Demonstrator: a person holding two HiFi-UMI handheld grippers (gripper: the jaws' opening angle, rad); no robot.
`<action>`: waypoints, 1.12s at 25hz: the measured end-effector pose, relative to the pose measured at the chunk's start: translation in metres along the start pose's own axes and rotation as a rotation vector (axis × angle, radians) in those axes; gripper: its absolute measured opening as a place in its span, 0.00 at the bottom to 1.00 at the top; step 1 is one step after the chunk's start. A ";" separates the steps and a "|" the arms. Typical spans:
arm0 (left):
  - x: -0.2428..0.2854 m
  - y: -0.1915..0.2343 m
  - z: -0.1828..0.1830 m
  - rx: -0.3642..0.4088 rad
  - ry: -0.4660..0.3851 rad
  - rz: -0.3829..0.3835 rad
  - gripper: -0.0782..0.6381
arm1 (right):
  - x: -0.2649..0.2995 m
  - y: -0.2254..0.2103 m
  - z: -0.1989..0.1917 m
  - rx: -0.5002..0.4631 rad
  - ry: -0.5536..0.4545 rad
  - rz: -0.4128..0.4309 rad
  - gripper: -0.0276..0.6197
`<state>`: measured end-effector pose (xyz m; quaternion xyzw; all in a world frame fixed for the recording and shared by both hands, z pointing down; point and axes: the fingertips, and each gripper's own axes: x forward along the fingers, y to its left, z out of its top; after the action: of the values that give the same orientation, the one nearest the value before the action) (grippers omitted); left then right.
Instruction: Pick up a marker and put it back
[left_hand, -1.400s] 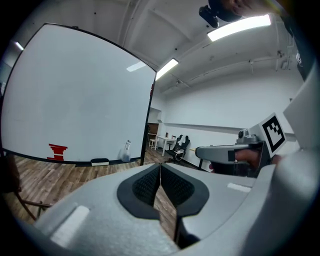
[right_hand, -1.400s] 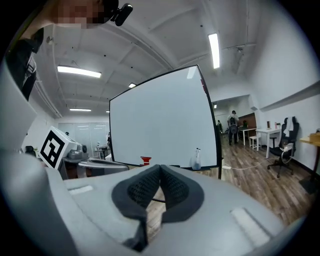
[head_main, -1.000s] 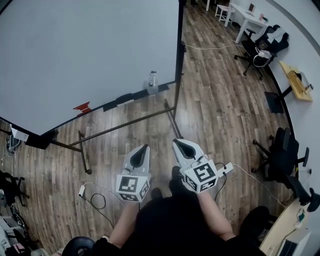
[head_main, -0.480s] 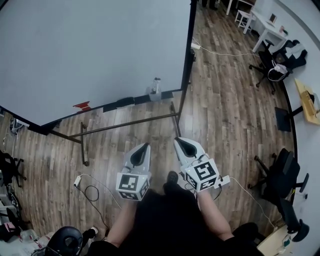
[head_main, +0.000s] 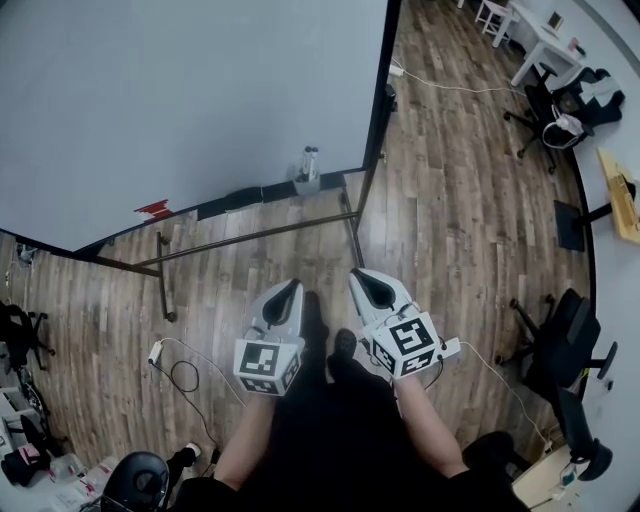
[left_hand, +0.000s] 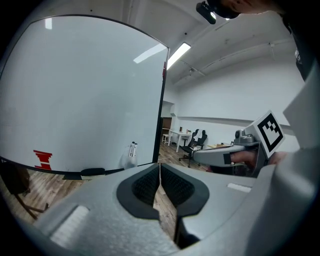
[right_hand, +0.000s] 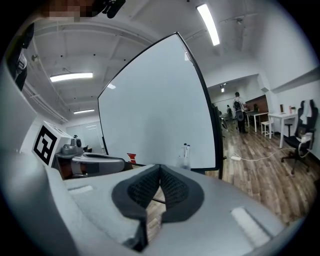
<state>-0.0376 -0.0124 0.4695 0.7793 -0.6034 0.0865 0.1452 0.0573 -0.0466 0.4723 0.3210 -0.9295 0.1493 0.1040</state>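
Left claw (head_main: 289, 287), right claw (head_main: 359, 277) clenched, empty; markers (head_main: 309, 157) in holder (head_main: 306, 183) on whiteboard (head_main: 180, 100), well apart.

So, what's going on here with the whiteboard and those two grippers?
A person stands facing a whiteboard, holding the left gripper and the right gripper low in front. Both have jaws together with nothing between. The markers stand in a holder at the board's bottom edge, apart from both grippers, so the pickup is not yet begun.

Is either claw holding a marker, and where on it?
Nothing held: left claw and right claw are shut and empty; the markers stand at the whiteboard.
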 end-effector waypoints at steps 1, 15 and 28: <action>0.010 0.003 0.002 0.002 -0.002 -0.012 0.13 | 0.004 -0.005 0.001 -0.002 0.003 -0.013 0.05; 0.140 0.085 0.052 0.109 -0.049 -0.196 0.13 | 0.085 -0.056 0.069 -0.040 -0.031 -0.206 0.05; 0.210 0.117 0.040 0.143 0.001 -0.215 0.23 | 0.123 -0.070 0.069 -0.012 0.000 -0.253 0.05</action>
<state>-0.0984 -0.2448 0.5116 0.8477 -0.5088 0.1136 0.0978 -0.0001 -0.1922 0.4584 0.4351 -0.8824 0.1292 0.1239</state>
